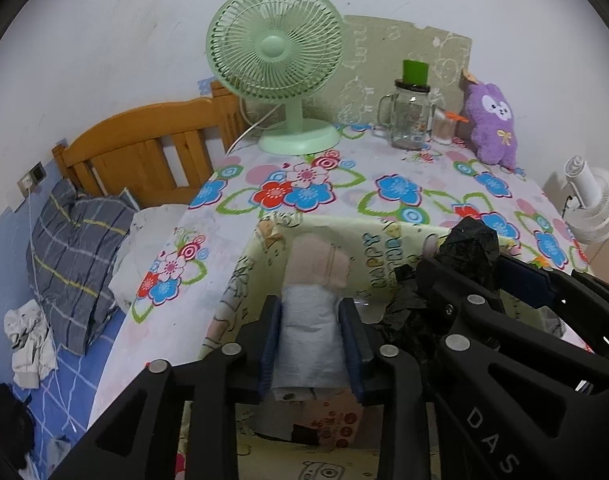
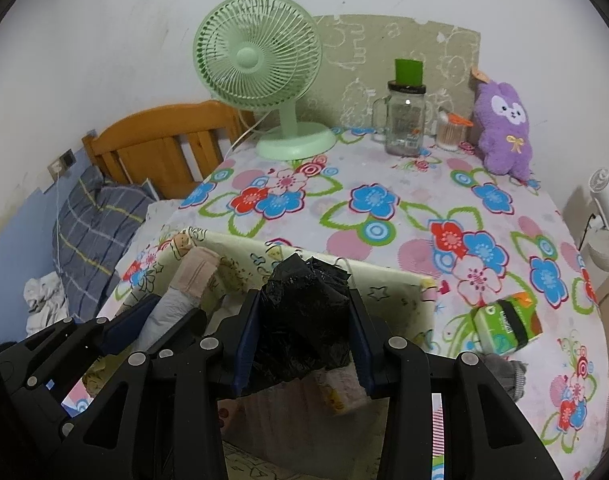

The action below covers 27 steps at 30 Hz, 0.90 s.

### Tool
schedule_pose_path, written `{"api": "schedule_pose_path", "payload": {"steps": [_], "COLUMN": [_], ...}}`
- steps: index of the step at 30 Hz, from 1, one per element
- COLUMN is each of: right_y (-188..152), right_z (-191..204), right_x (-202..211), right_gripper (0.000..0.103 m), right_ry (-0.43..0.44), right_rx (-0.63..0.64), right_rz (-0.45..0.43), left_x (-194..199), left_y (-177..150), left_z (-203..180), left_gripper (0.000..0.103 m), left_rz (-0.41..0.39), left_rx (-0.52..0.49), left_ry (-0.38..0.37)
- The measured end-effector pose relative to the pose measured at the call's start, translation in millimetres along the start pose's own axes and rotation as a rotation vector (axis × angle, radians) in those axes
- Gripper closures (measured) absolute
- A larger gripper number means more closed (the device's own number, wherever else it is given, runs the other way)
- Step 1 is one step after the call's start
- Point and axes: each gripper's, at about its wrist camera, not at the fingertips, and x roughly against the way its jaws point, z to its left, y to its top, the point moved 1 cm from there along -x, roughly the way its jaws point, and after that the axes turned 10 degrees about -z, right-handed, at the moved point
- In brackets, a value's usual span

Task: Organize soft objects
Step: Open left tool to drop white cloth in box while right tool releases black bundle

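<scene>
Surface (image 2: 384, 216) under floral cloth carries an open cartoon-print box (image 2: 384, 280); over it the right gripper (image 2: 304, 320) grips a crumpled black bag (image 2: 304, 300), the left gripper (image 1: 310, 336) flanks a white-and-pink roll (image 1: 310, 312), contact unclear

My left claw (image 1: 310, 336) covers the lower sides of the white roll (image 1: 310, 332), and whether the pads press it I cannot tell. The black bag (image 2: 304, 316) in my right claw (image 2: 304, 340) hides the box (image 2: 384, 280) floor behind it; its lower end is lost behind my frame. The grey cloth (image 2: 504, 372) by the tissue pack (image 2: 508, 324) is half cut off by my arm (sock or rag, unclear). Print on the jar (image 1: 410, 118) is too small to read.
</scene>
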Motion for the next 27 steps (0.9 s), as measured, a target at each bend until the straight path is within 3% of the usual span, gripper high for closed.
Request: {"api": "schedule_pose_path", "payload": {"steps": [6, 11, 19, 27], "right_y": [-1, -1, 0, 2], "right_z": [4, 7, 7, 1], "right_x": [-6, -9, -3, 17], "right_gripper": [0.056, 0.054, 0.028, 0.019], "right_ry": [0.017, 0.028, 0.036, 0.023], "right_rx": [-0.010, 0.003, 0.008, 0.013], "right_rz": [0.008, 0.016, 0.015, -0.019], "left_x": [-2, -3, 8, 25], "left_y": [-2, -3, -2, 0], "left_z": [5, 7, 3, -7], "left_gripper": [0.065, 0.050, 0.037, 0.023], "left_rz": [0.018, 0.042, 0.019, -0.024], "left_rx": [0.008, 0.013, 0.015, 0.002], "left_ry": [0.012, -0.005, -0.023, -0.037]}}
